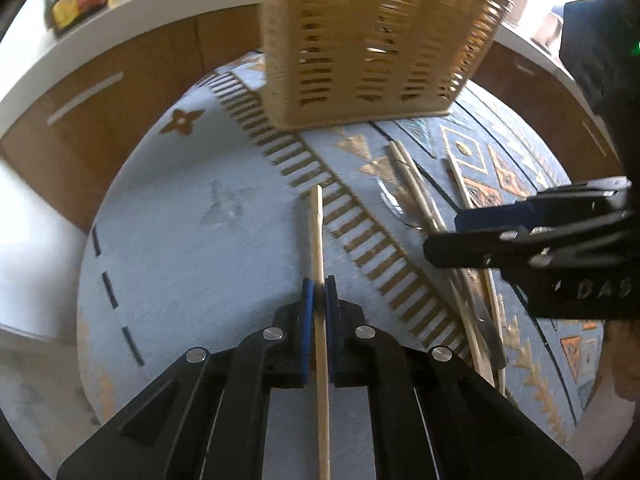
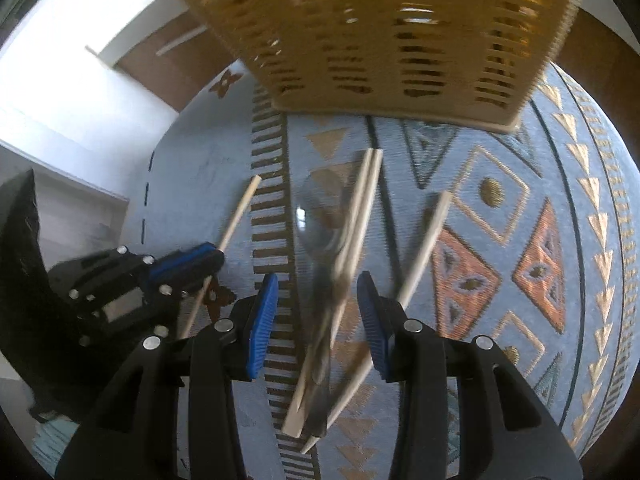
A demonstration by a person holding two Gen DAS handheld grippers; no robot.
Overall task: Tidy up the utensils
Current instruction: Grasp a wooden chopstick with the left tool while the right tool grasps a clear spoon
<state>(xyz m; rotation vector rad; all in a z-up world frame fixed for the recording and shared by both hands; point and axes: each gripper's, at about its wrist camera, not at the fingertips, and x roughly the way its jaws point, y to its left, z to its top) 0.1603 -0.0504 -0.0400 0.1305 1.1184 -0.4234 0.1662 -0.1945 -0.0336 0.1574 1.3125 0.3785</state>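
Bright daylight, motion blur, heavy fisheye bending, dark corners.

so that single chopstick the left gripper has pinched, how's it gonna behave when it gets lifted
The chopstick looks like thin, straight wood, so probably stiff and very light. The left gripper clamps it partway along, with a long end sticking out, so it may pivot or droop between the pads. If dropped on the patterned cloth, it would likely roll little.

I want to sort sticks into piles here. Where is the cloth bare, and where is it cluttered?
Bare: the plain pale-blue cloth left of the striped band, in front of the wicker basket. Crowded: the patterned part right of that band, where a clear spoon and chopsticks overlap under the right hand-held gripper.
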